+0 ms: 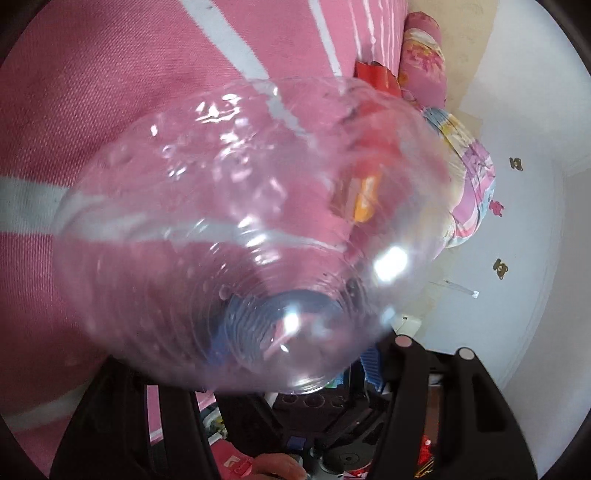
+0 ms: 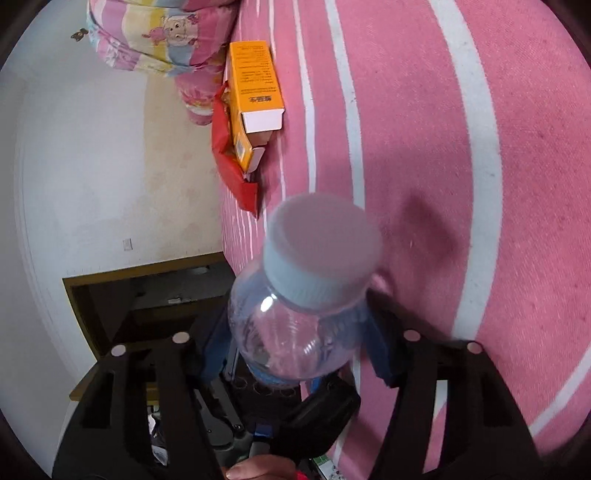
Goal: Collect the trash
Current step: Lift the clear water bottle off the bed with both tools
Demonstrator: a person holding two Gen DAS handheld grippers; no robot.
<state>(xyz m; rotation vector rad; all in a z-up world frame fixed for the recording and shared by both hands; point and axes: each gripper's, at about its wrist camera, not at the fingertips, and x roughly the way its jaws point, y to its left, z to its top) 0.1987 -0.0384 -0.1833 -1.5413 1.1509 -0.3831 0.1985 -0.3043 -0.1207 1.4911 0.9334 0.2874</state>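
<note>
Left gripper (image 1: 258,350) clamped on clear bottle (image 1: 240,206), blurred, aloft over pink striped bedspread (image 1: 92,110). Right gripper (image 2: 295,338) pads pressed on capped bottle (image 2: 295,325), cap pointing away; cannot tell whether same bottle. Beyond: orange box (image 2: 255,81) and red wrapper (image 2: 232,173) on bedspread, beside pillows (image 2: 159,33).

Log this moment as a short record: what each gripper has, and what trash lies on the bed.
left gripper: shut on clear bottle
right gripper: shut on capped bottle, cap pointing away from the camera
on bed: orange box against red wrapper, near the bed's edge
surface: pink striped bedcover
</note>
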